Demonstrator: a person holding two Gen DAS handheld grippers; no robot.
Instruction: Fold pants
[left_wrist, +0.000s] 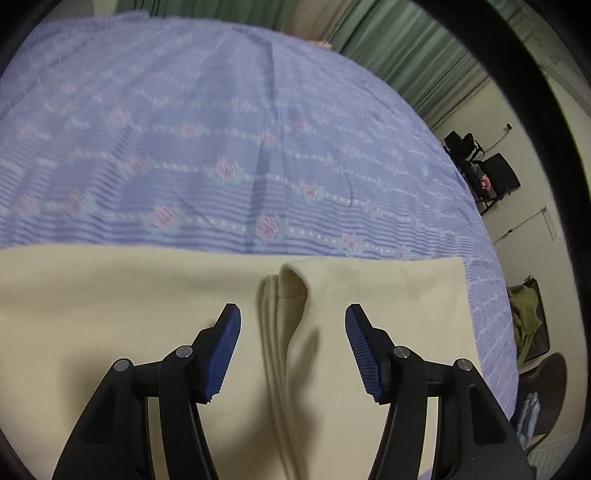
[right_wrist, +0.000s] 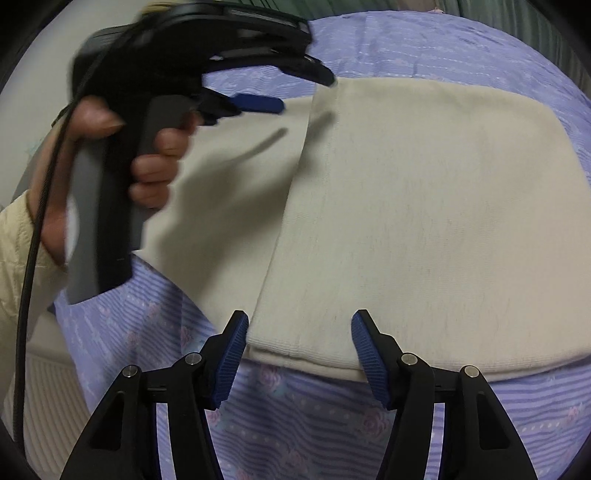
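While the cream pants (left_wrist: 147, 332) lie folded on the purple flowered bedspread (left_wrist: 221, 147), both grippers hang over them with fingers spread.

In the left wrist view, the left gripper (left_wrist: 293, 350) holds nothing, its blue pads wide apart above a raised fold near the far edge of the pants; green curtains (left_wrist: 406, 48) and dark chairs (left_wrist: 495, 177) stand to the far right. In the right wrist view, the right gripper (right_wrist: 299, 354) is spread at the near hem of the pants (right_wrist: 424, 221), gripping nothing, and a hand (right_wrist: 92, 155) holds the left gripper (right_wrist: 303, 88) at the far left, over the pants.
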